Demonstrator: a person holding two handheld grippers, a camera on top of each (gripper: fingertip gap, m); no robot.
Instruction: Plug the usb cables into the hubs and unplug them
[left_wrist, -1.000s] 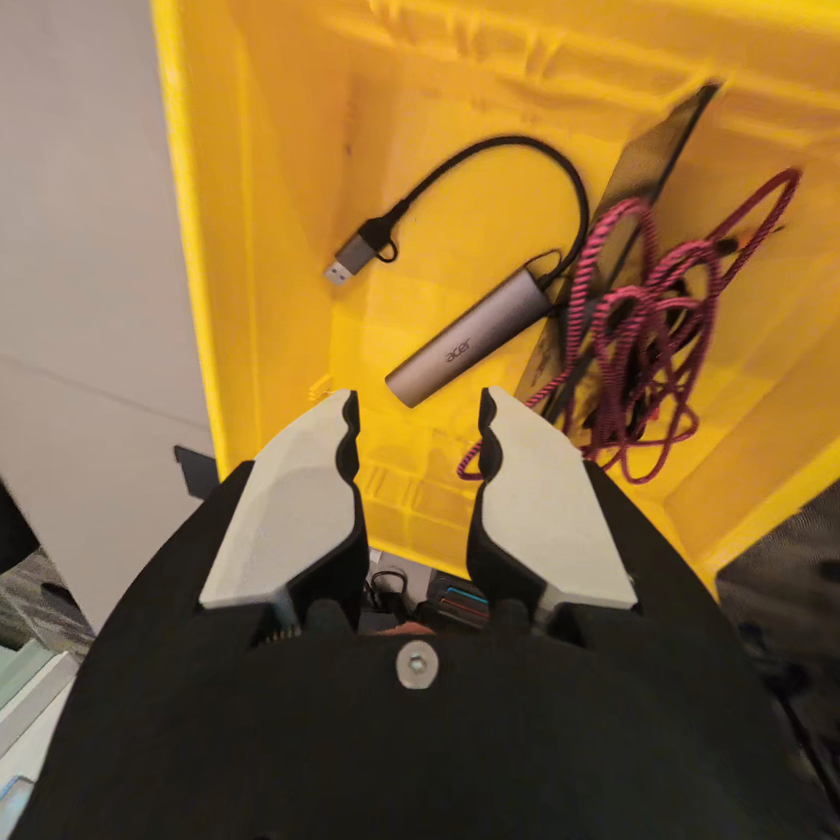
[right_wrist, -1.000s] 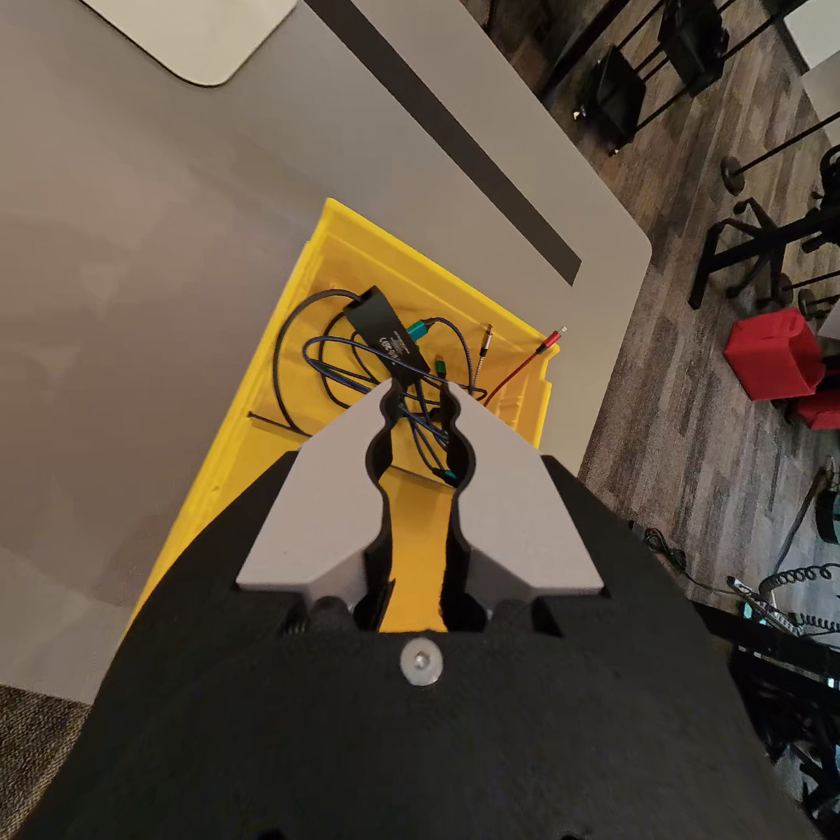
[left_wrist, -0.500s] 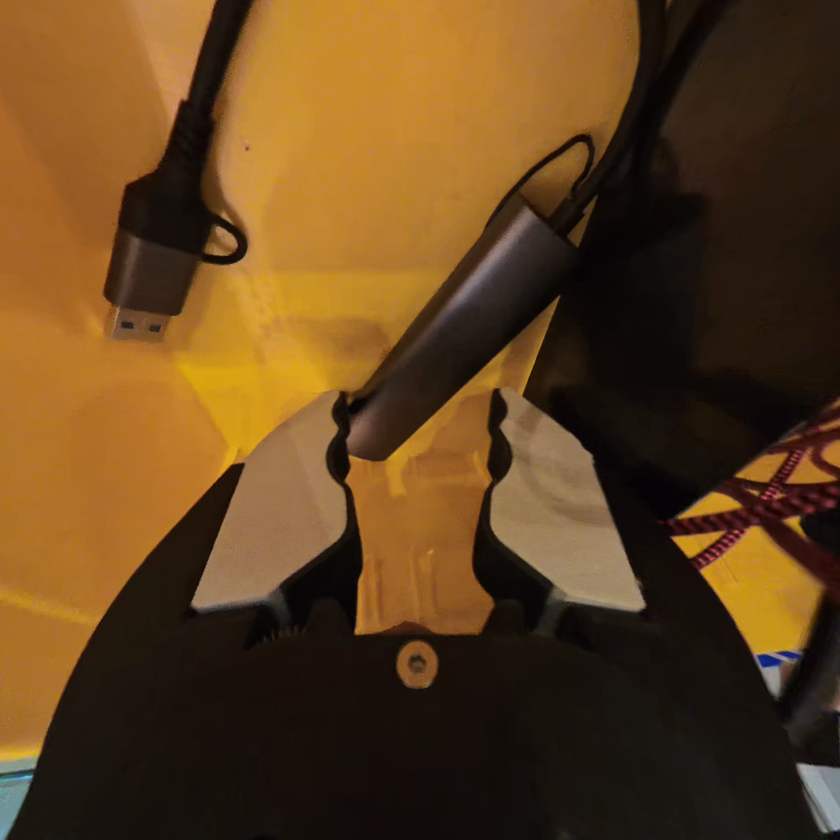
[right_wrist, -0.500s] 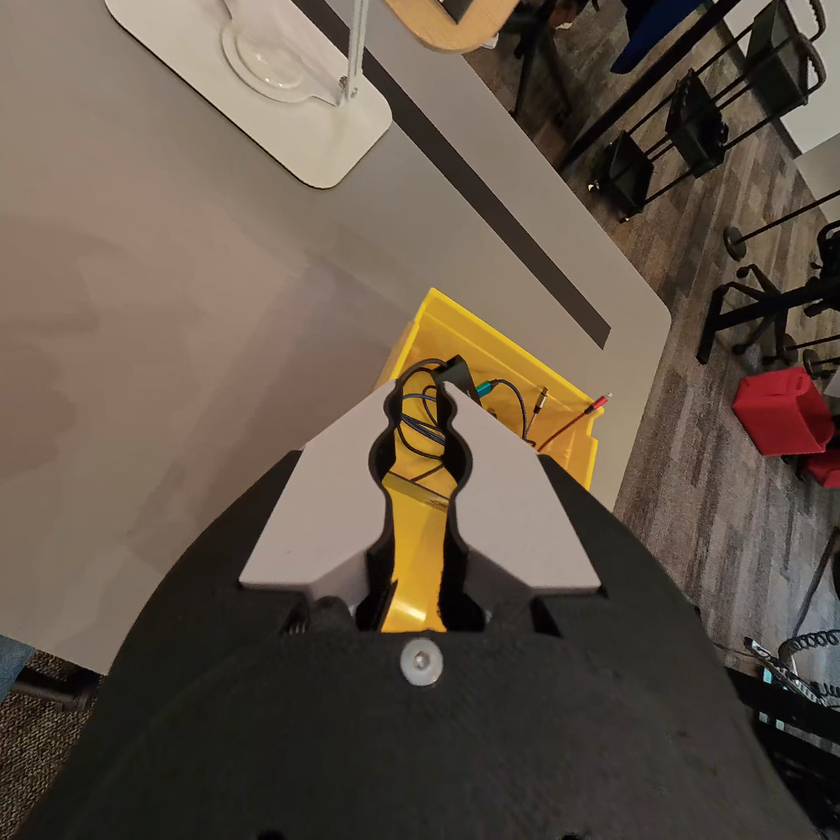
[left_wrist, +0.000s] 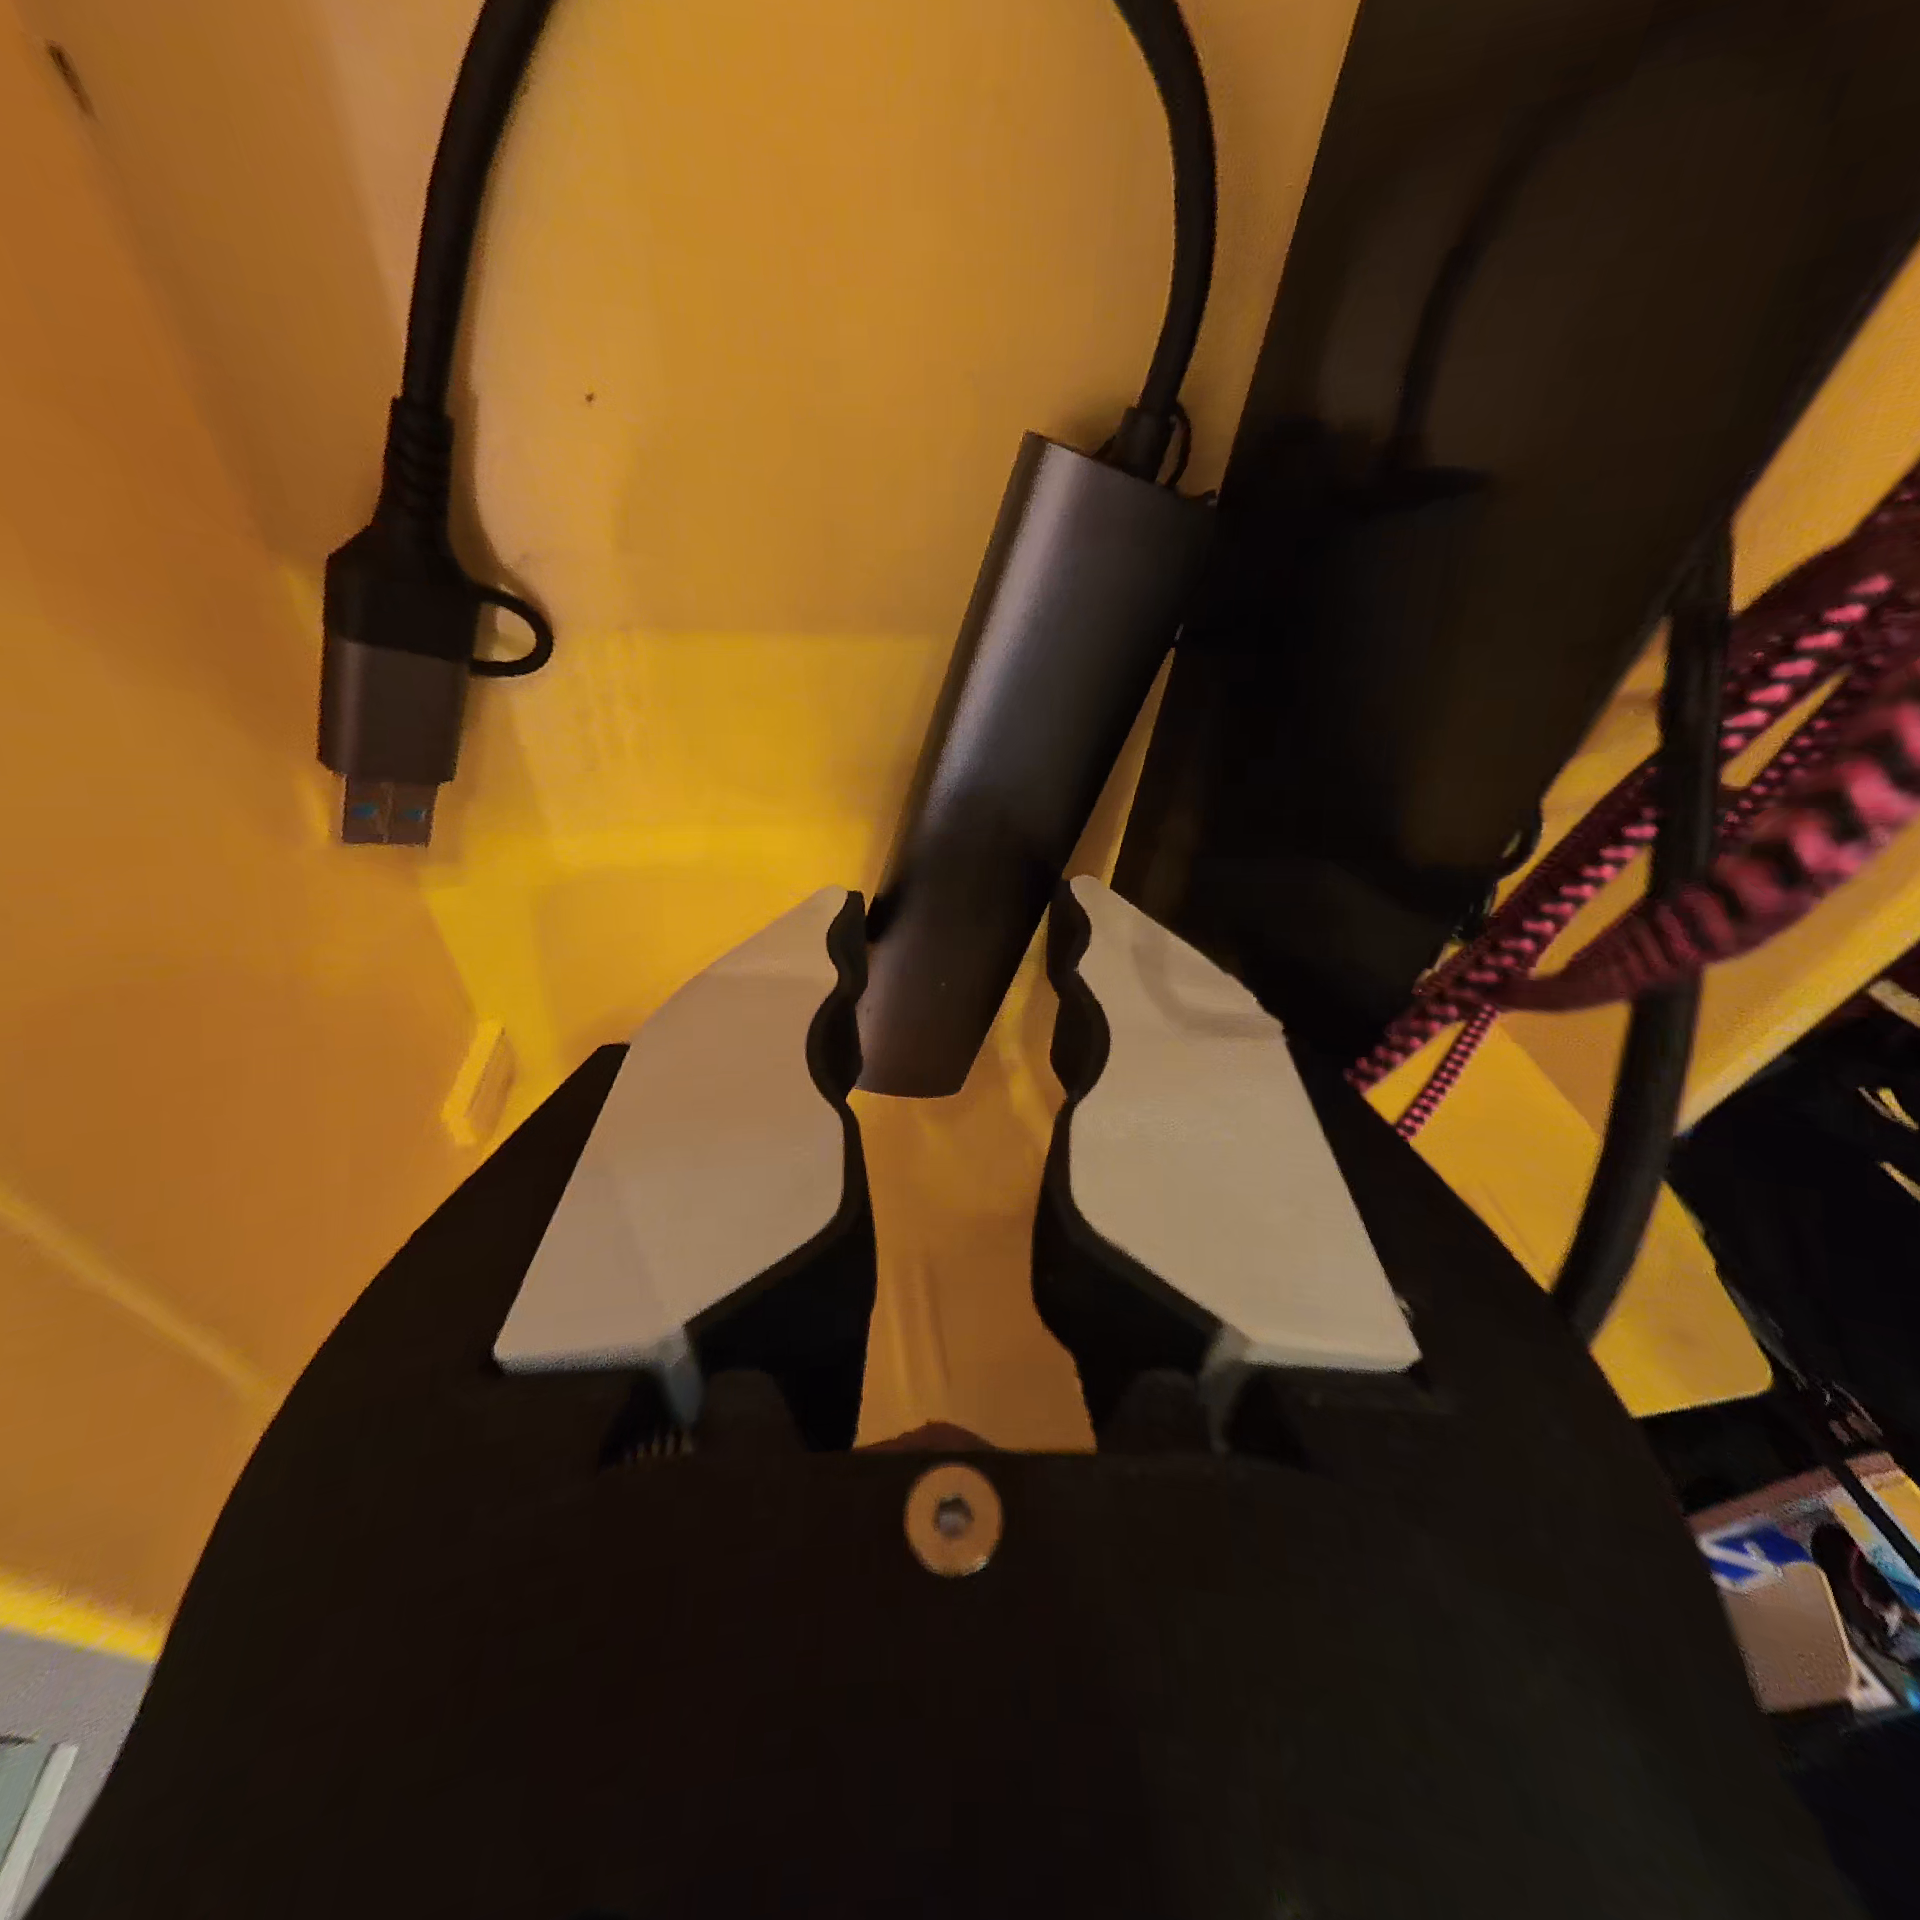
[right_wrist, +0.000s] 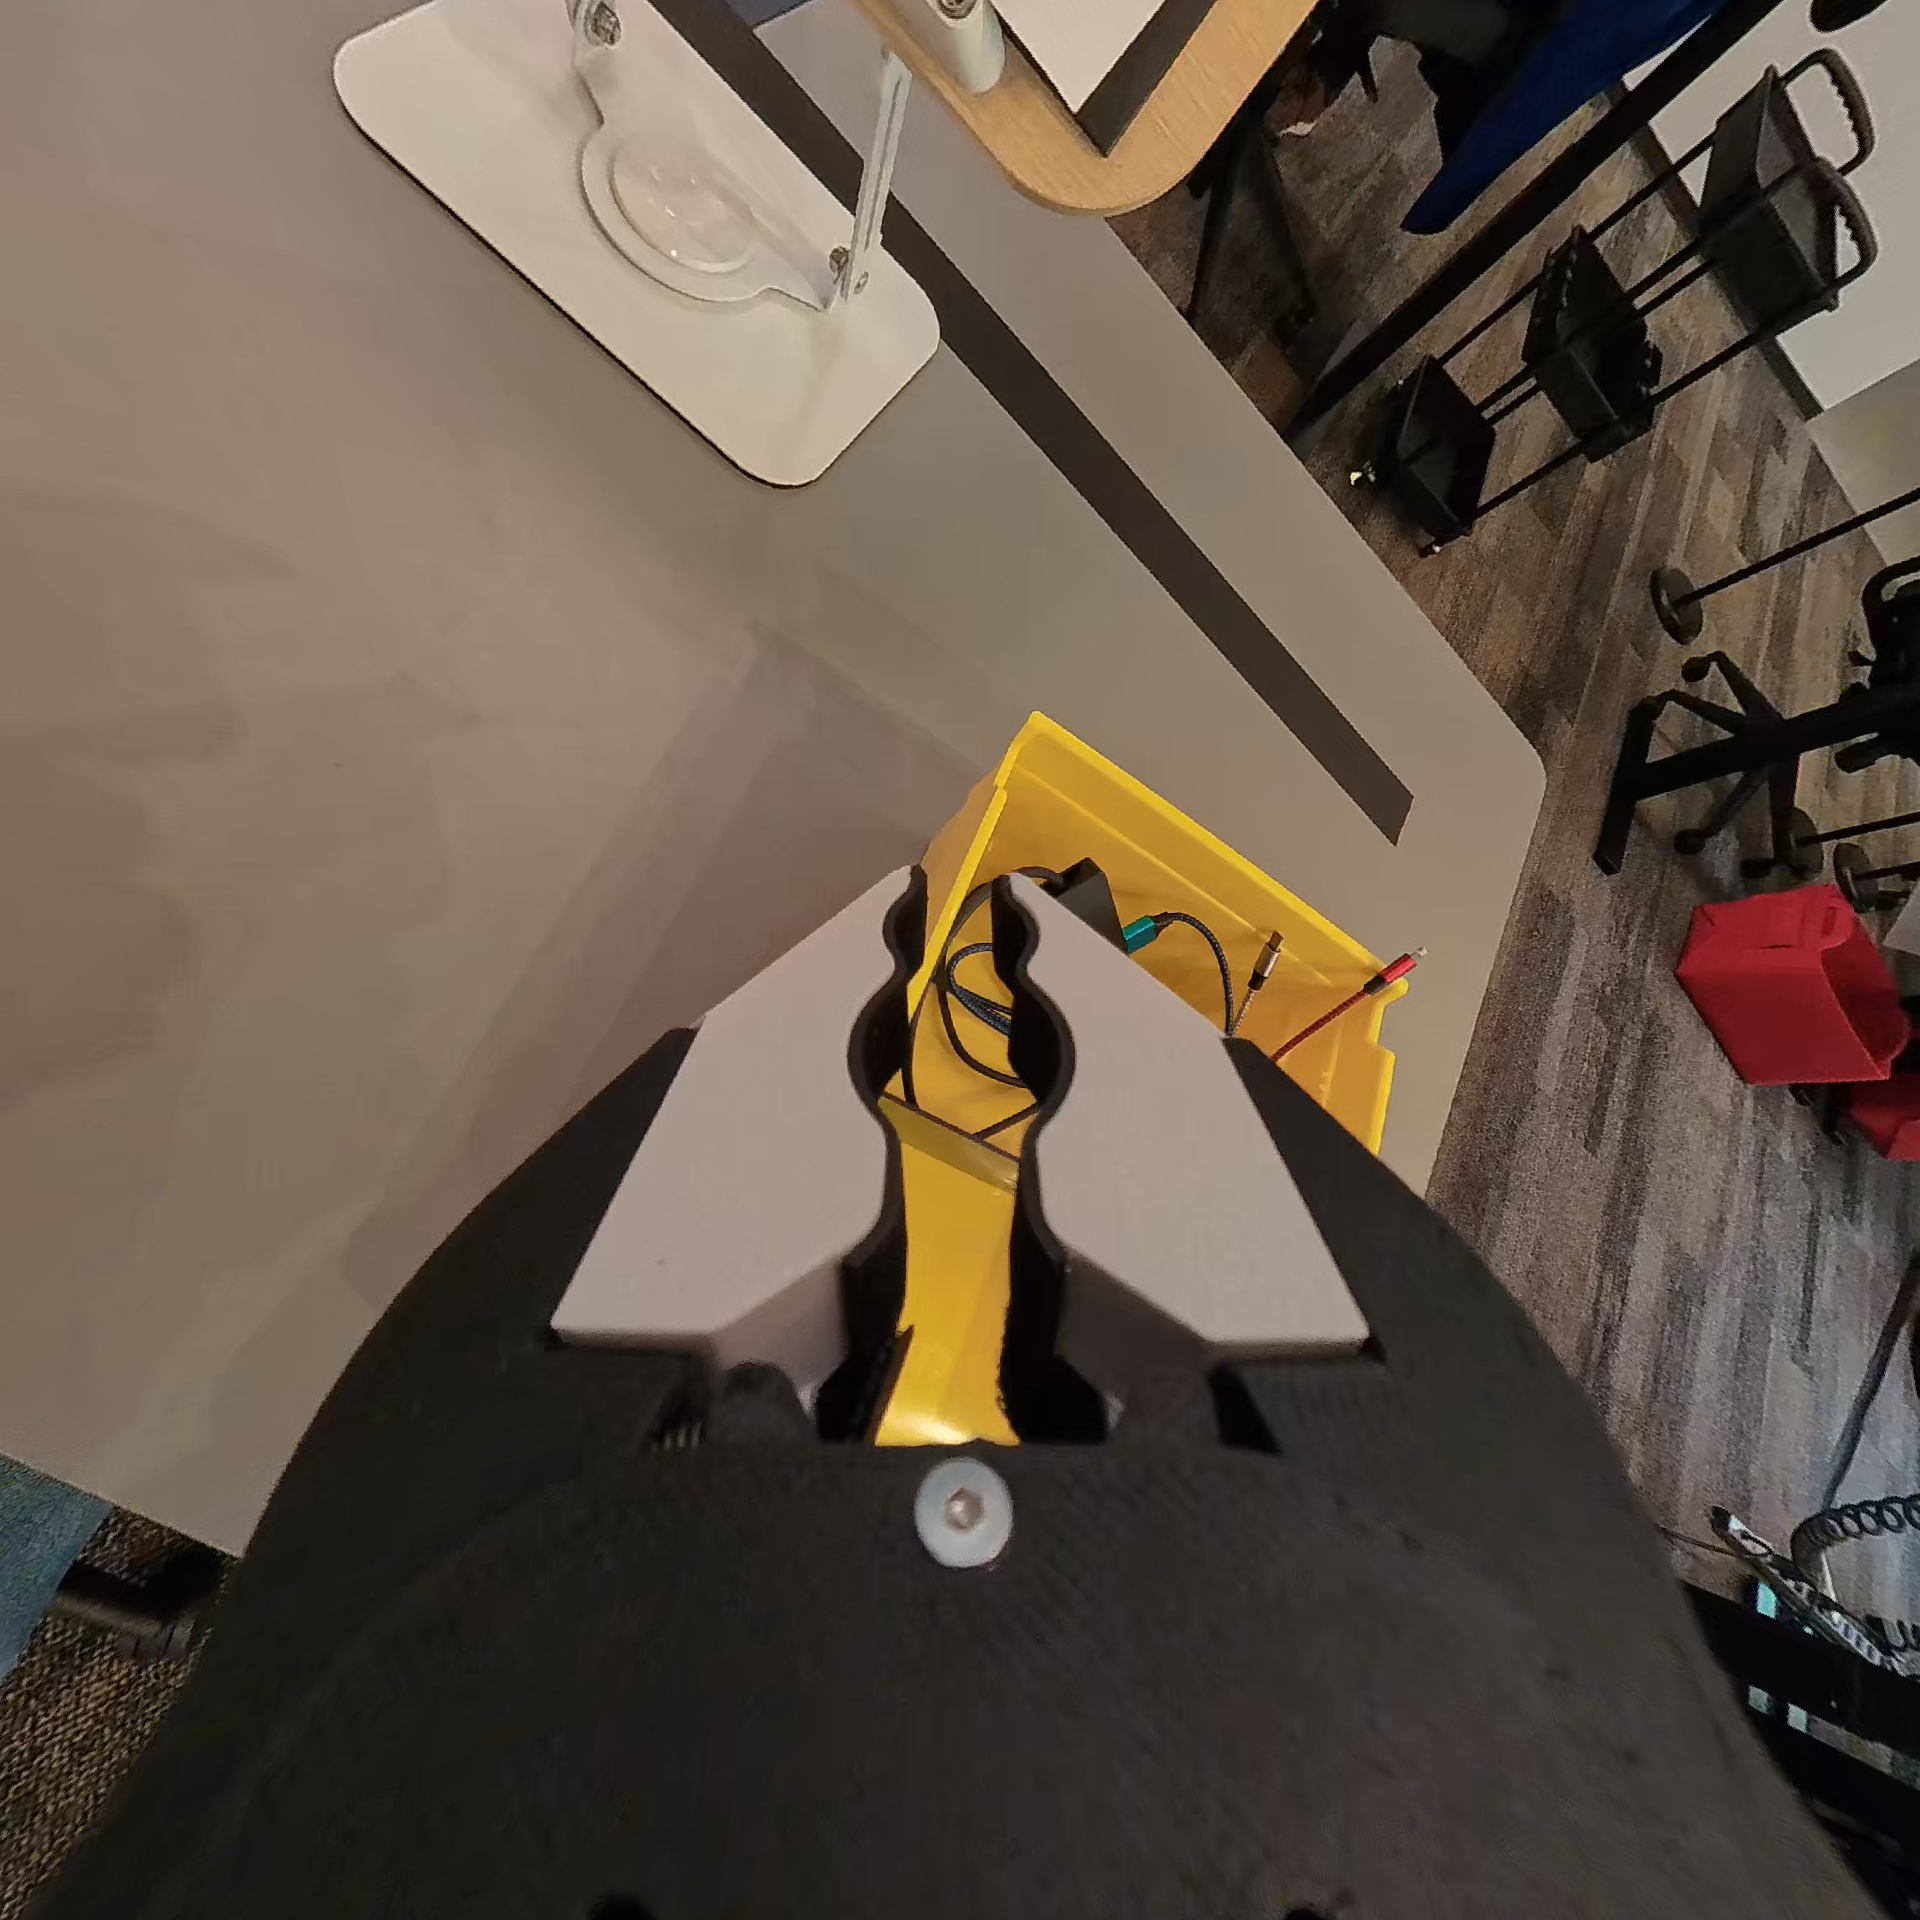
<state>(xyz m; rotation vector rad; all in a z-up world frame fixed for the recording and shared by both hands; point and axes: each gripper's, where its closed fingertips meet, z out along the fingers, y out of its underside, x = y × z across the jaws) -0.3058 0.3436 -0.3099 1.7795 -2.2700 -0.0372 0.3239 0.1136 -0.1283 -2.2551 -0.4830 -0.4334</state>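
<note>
Dim, warm-tinted and blurred at the left wrist; bright, sharp, edge-warped at the right.

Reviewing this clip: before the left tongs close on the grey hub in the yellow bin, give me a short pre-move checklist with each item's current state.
1. Grey hub between the fingers of the left tongs: ok, its near end sits in the gap.
2. Both fingers touching the hub: not ok; it lies against the left finger, with a gap on the right.
3. Hub's own USB plug free: ok, it lies loose on the yellow bin floor.
4. Pink braided cable clear of the grasp: ok, it lies off to the right.
5. Hub ports facing up: cannot tell.
6. Right tongs free: ok, holding nothing above the other bin compartment.
</note>
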